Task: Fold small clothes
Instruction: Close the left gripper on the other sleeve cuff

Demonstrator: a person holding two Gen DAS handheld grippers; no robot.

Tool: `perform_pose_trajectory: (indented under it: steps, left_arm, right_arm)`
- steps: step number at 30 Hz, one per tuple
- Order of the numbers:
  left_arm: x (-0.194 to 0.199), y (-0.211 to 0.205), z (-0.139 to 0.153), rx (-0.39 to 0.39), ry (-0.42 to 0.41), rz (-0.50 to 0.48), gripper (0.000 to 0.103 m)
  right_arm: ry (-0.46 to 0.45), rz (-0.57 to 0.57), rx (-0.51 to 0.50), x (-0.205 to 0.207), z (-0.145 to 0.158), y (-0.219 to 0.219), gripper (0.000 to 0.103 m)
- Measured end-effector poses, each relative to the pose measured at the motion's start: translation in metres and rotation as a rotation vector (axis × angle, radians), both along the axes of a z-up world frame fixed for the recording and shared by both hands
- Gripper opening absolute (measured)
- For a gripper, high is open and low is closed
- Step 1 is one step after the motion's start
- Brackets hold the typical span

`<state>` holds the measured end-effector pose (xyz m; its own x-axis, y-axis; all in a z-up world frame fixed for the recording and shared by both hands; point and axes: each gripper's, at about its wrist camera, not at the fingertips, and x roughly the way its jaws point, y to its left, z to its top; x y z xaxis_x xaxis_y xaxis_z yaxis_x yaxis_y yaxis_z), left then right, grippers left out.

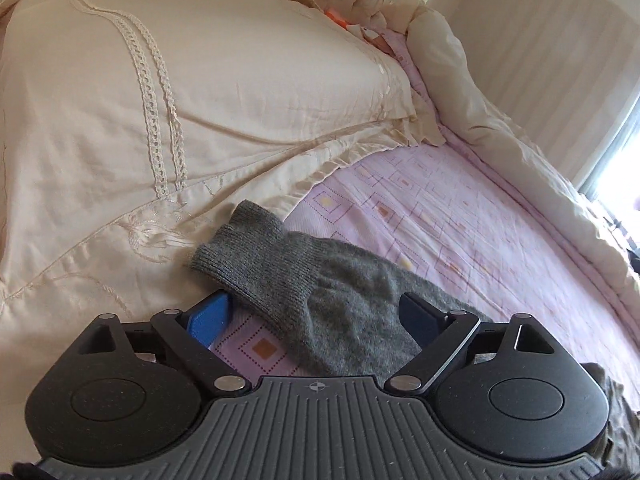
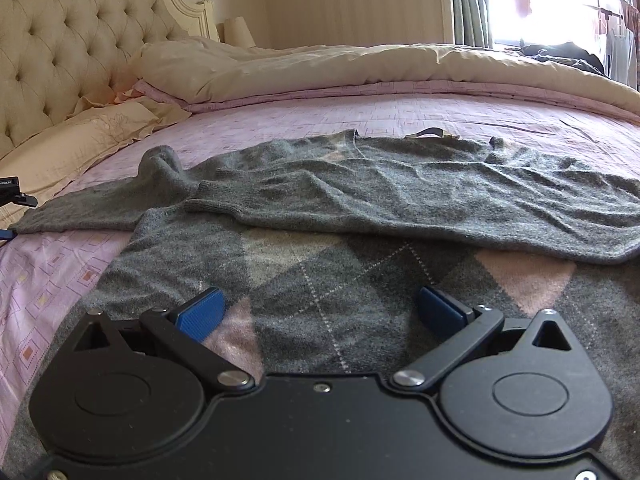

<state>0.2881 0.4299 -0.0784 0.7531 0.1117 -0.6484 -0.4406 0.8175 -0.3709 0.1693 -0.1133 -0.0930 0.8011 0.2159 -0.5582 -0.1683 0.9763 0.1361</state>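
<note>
A grey knitted sweater [image 2: 360,200] with a pink and grey argyle front lies spread on the pink patterned bedsheet [image 2: 48,280]. One sleeve is folded across the body, its cuff [image 2: 212,200] near the middle. The other sleeve stretches left; its ribbed cuff [image 1: 248,248] lies between the open jaws of my left gripper [image 1: 320,316], not clamped. My right gripper [image 2: 320,312] is open and empty, low over the argyle front near the hem. The left gripper's edge shows at the far left of the right wrist view [image 2: 12,196].
A large cream pillow [image 1: 160,100] with lace trim lies just beyond the sleeve cuff. A tufted headboard [image 2: 60,48] stands at the bed's head. A rolled cream duvet [image 2: 360,68] runs along the far side. A bright window [image 2: 540,0] is beyond.
</note>
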Motion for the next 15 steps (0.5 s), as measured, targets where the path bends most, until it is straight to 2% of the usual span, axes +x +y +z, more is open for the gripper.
perform_pose_trajectory:
  steps: [2, 3, 4, 6, 9, 15]
  left_arm:
    - [0.002, 0.000, 0.001, 0.018, 0.006, 0.016, 0.055]
    - [0.002, 0.000, 0.001, 0.025, 0.019, 0.022, 0.019]
    - [0.003, 0.000, 0.001, 0.014, 0.027, 0.025, 0.004]
    - [-0.002, -0.001, 0.004, -0.020, 0.000, 0.035, 0.004]
    - [-0.007, -0.014, 0.023, -0.011, -0.022, 0.029, 0.004]
    - [-0.011, -0.067, 0.099, 0.075, -0.121, -0.105, 0.004]
  right_arm:
    - [0.000, 0.000, -0.001, 0.000, 0.000, 0.000, 0.103]
    - [0.001, 0.000, -0.003, 0.000, 0.000, 0.001, 0.103]
    - [0.001, 0.000, -0.004, 0.000, 0.000, 0.001, 0.103]
    - [0.000, 0.001, -0.001, 0.000, 0.000, 0.000, 0.103]
    - [0.000, 0.002, 0.001, 0.000, 0.000, 0.000, 0.103]
    - [-0.002, 0.003, 0.015, 0.000, 0.000, -0.002, 0.103]
